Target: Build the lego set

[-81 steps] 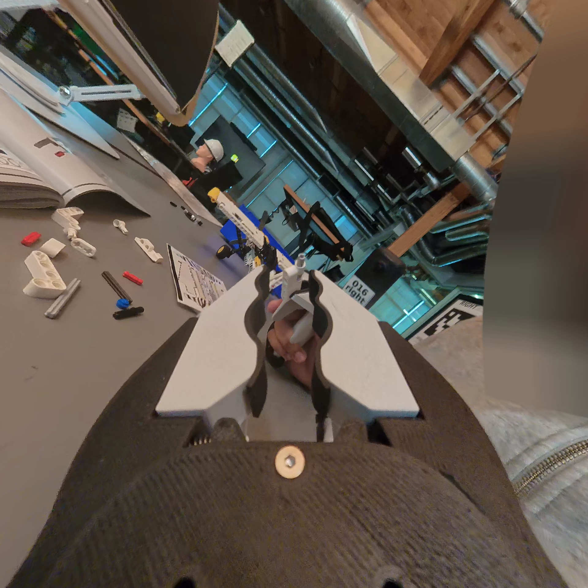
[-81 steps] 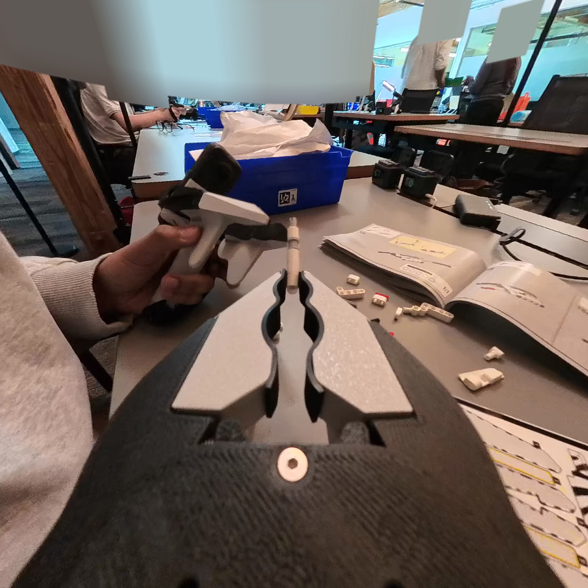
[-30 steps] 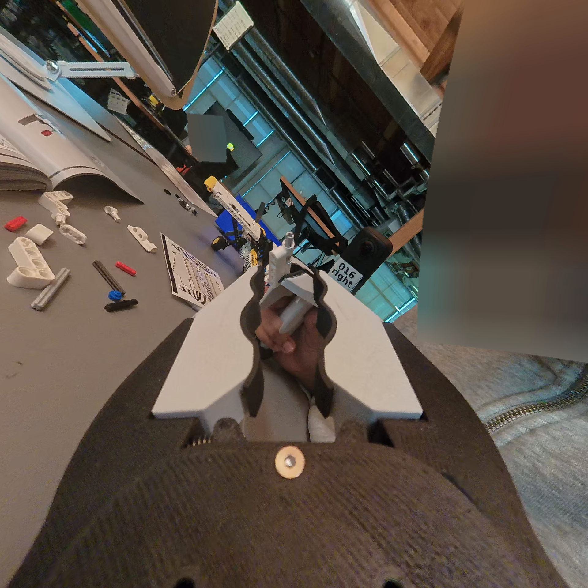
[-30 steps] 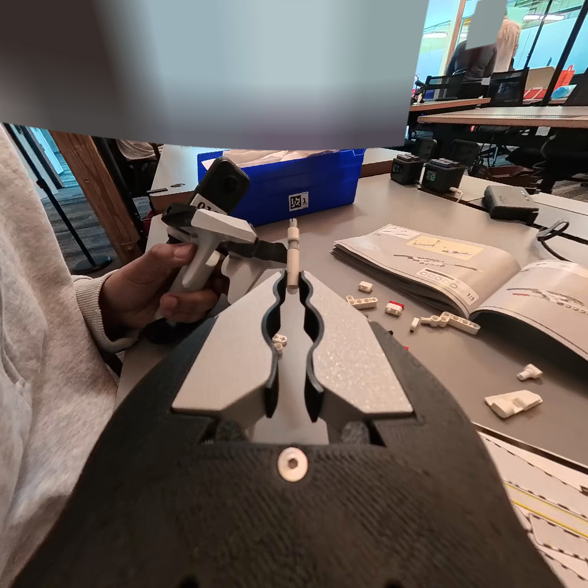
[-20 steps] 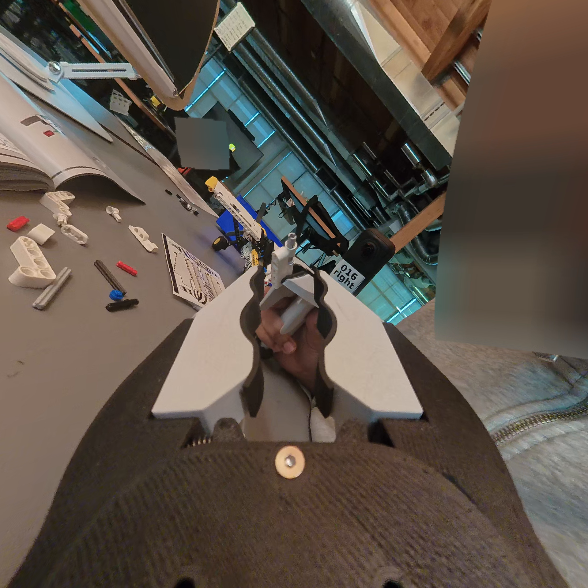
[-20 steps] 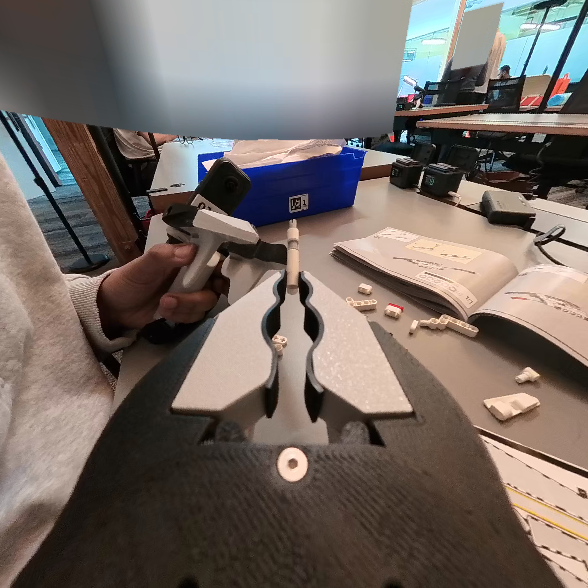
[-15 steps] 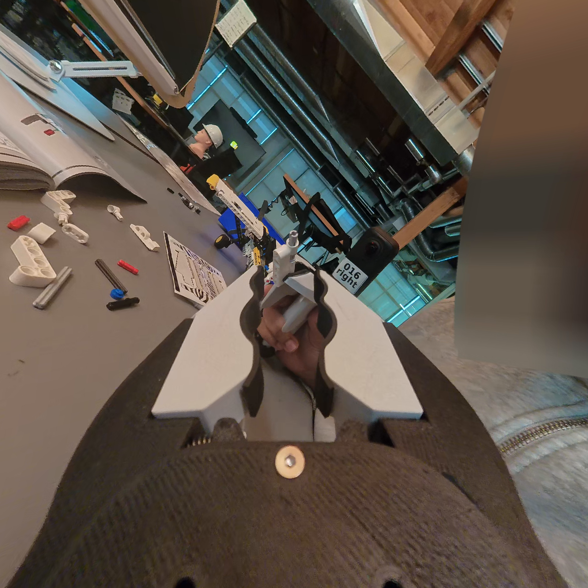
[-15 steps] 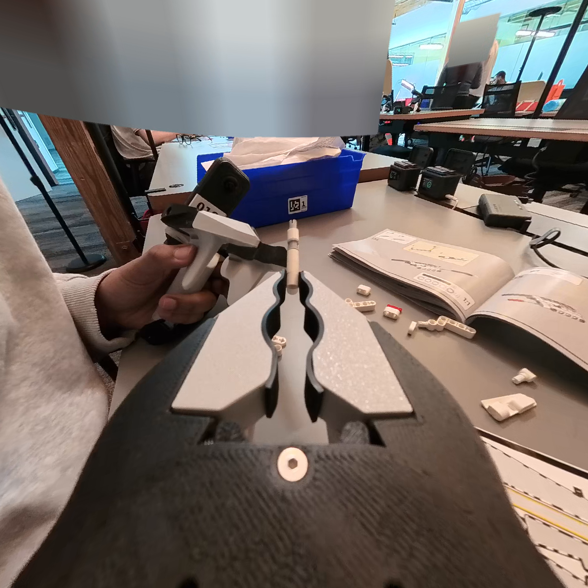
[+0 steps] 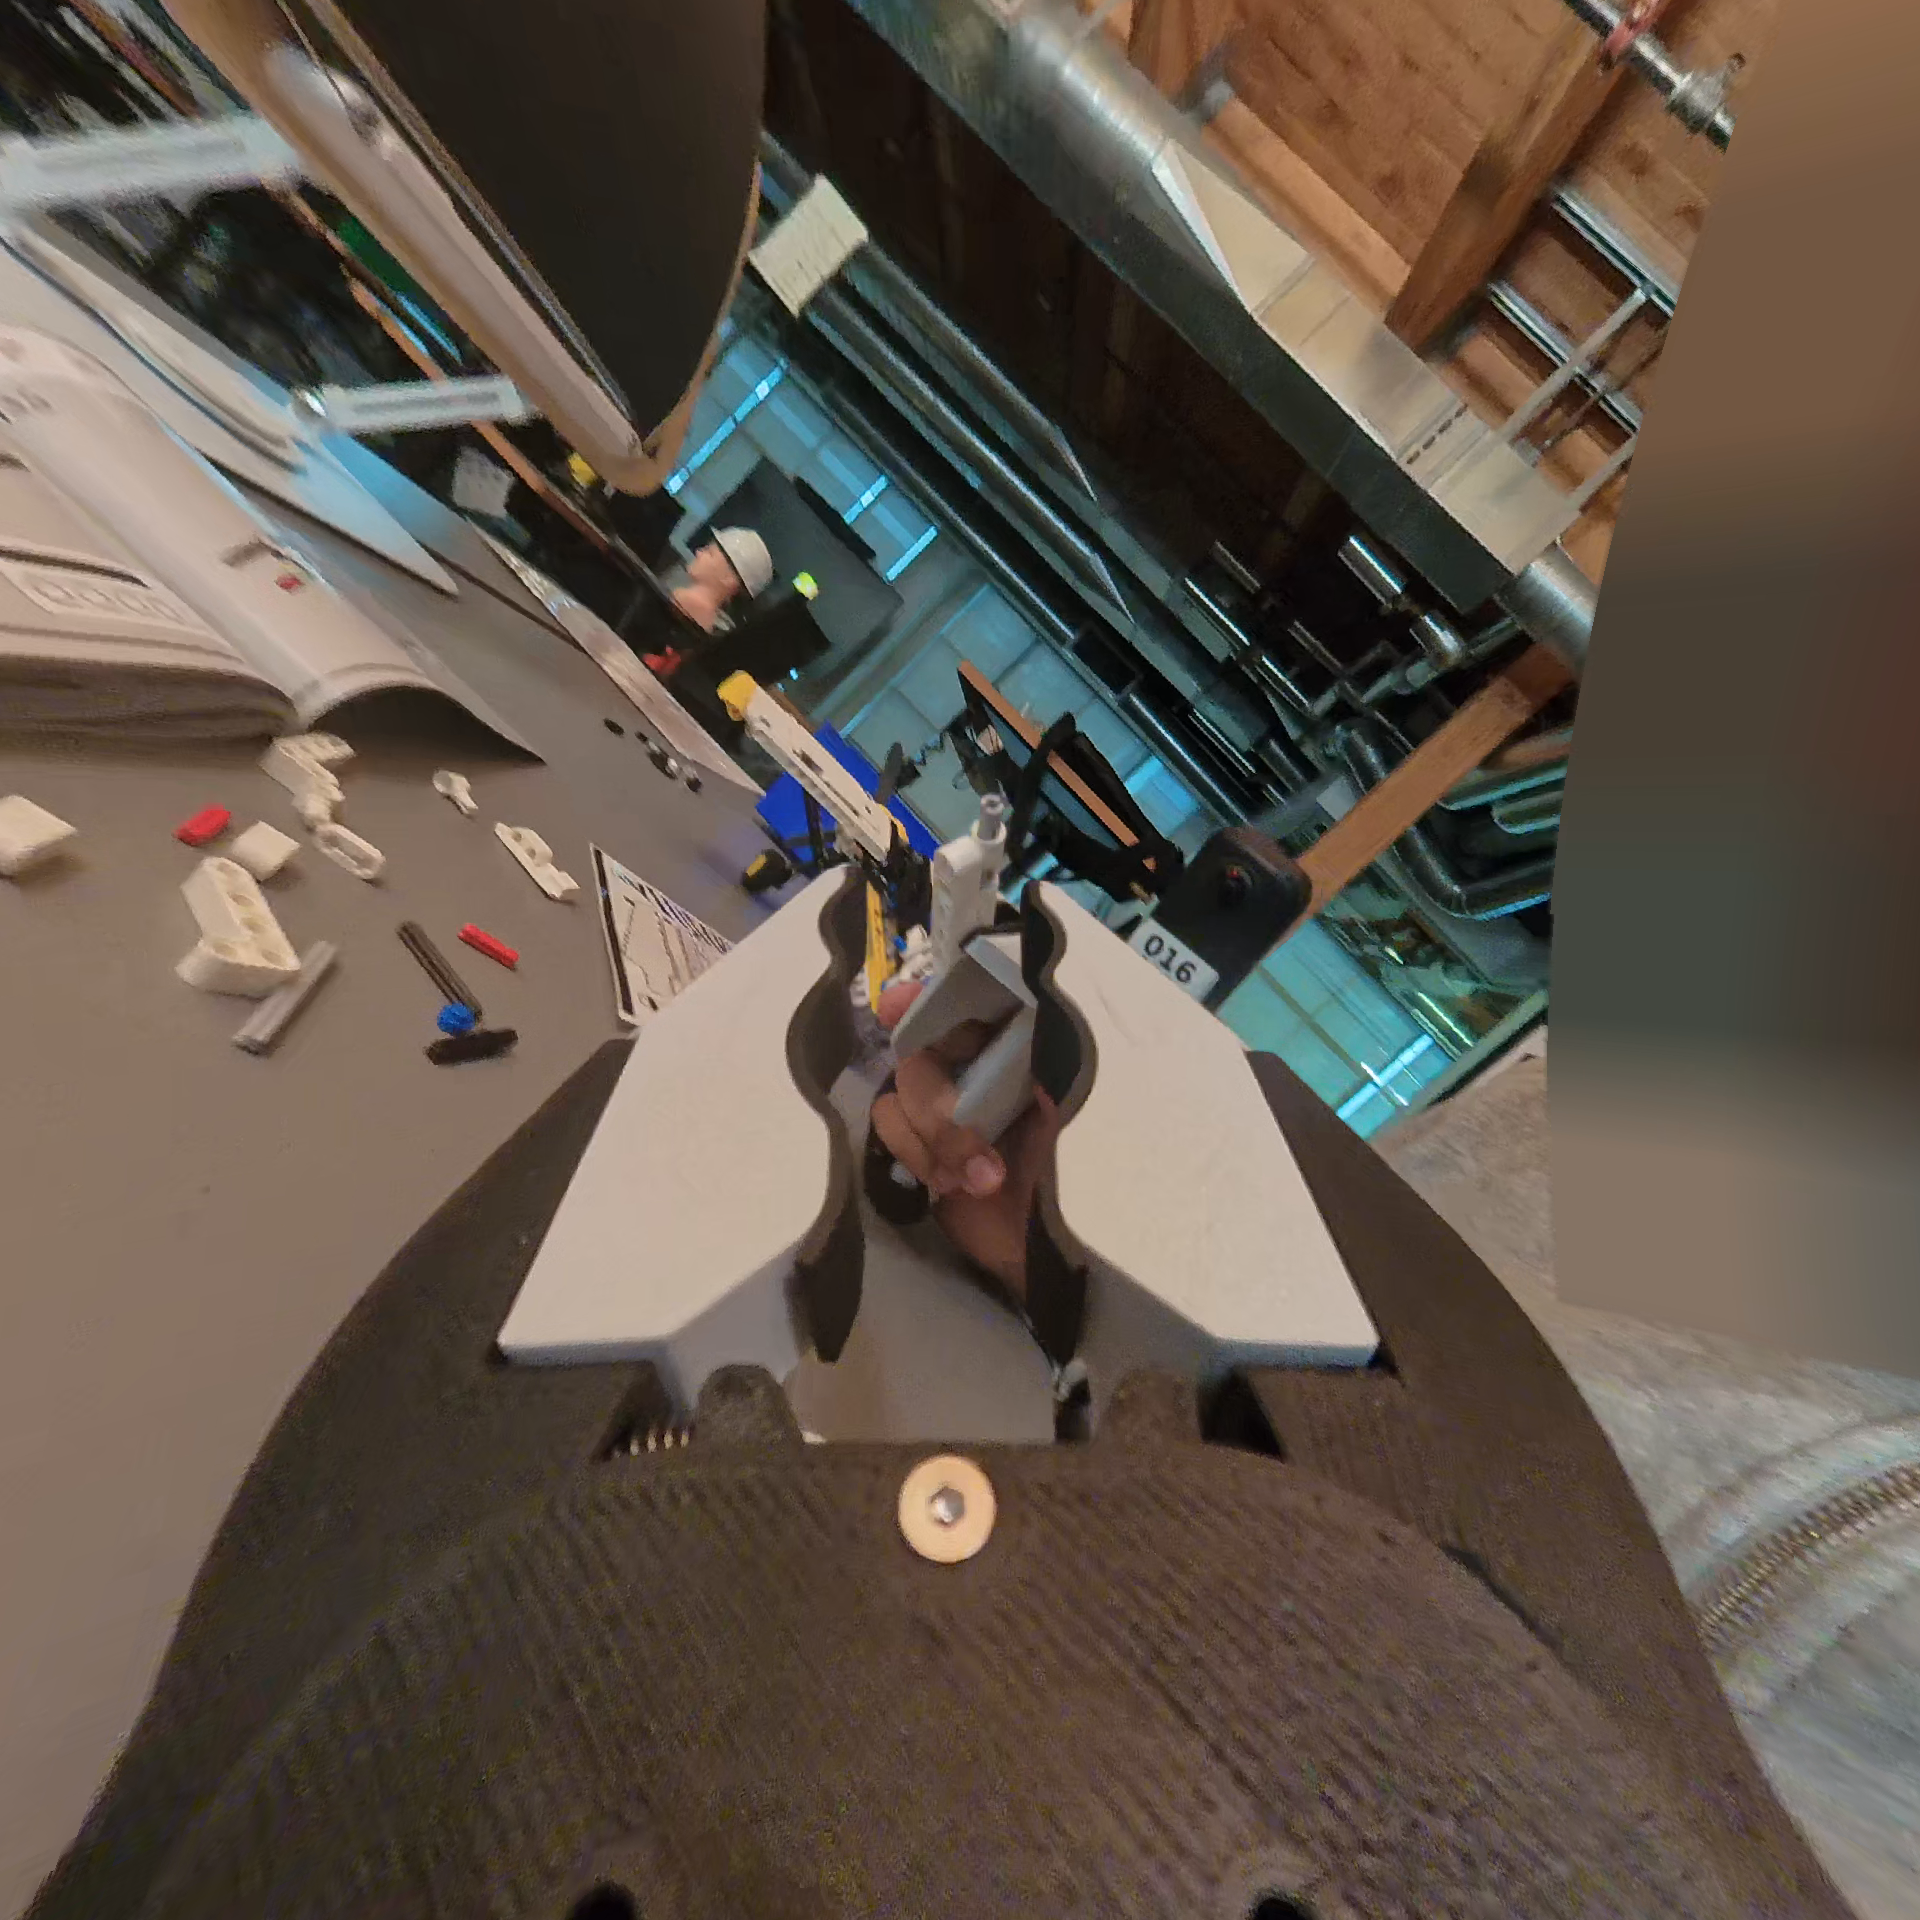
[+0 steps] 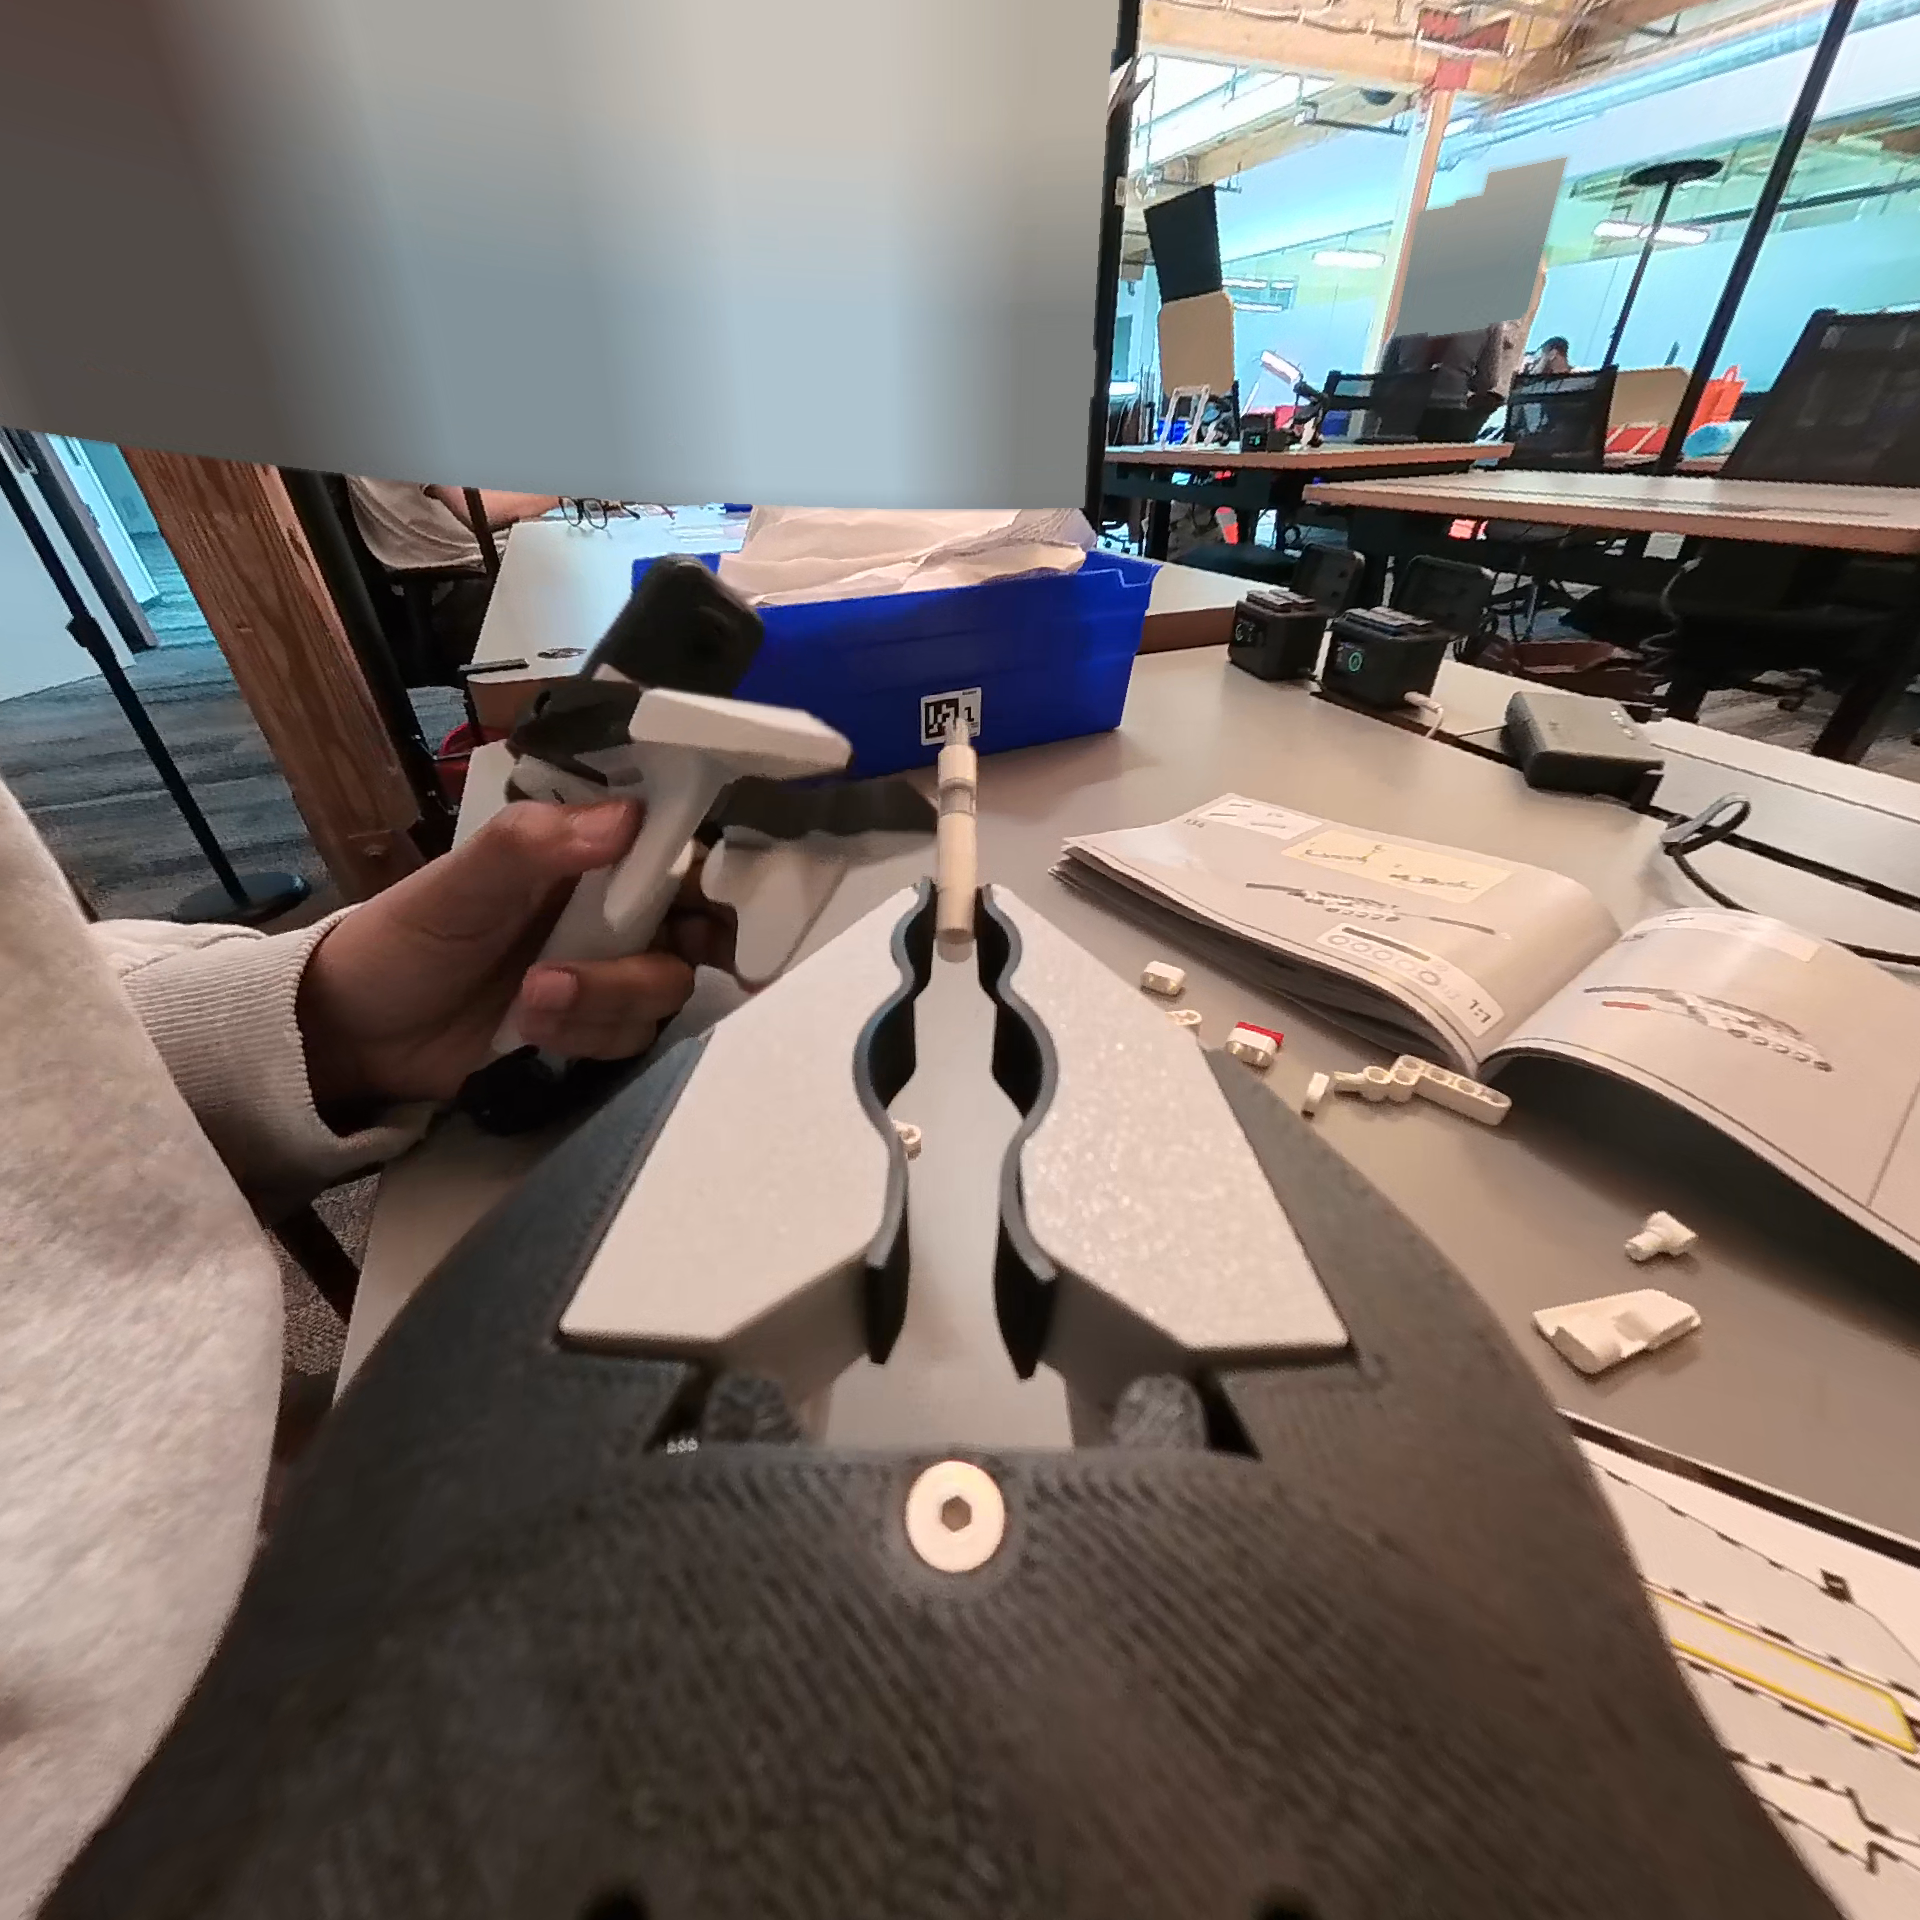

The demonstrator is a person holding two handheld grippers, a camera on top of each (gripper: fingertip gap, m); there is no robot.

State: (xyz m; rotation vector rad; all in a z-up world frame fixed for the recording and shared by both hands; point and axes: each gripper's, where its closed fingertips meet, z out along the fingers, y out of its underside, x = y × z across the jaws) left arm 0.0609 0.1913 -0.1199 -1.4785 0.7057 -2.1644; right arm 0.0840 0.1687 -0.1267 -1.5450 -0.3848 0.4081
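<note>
Slid a little to the left since half a second ago, and gone blurry in the right wrist view: left gripper [image 9: 935,904]. Not moved at all: white peg [image 10: 954,821].

Right gripper [image 10: 954,904]: squeezed shut on the bottom end of the white peg. Holds it straight up, tip pointing at the blue bin [image 10: 935,644] behind. Up in the air, above the grey table [image 10: 1351,1195].

Left gripper: jaws apart, nothing held between them. Wide gap, with the other gripper and the fingers around its handle seen right through it. Gripped by a left hand [image 10: 447,966] in a light grey sleeve [image 10: 125,1195]. Dark inner pad of one finger pointing sideways at the peg, very close to it. Touching or not? Too blurry to tell.

Farther out, in the right wrist view: open booklet [image 10: 1455,935] lying flat on the table, right of the peg. Small white bits in front of it, one with a red top [image 10: 1255,1042]. Bigger white block [image 10: 1616,1330] near the right edge. Crumpled white paper inside the blue bin.

Farther out, in the left wrist view: long white and yellow lego model [image 9: 810,758] on the table beyond the fingertips. Flat printed sheet [image 9: 665,935] just left of the gripper. Beside that, a red pin [image 9: 488,943], a black rod [image 9: 436,961] with a blue end, a grey rod [image 9: 283,992] and a chunky white piece with holes [image 9: 234,920].
</note>
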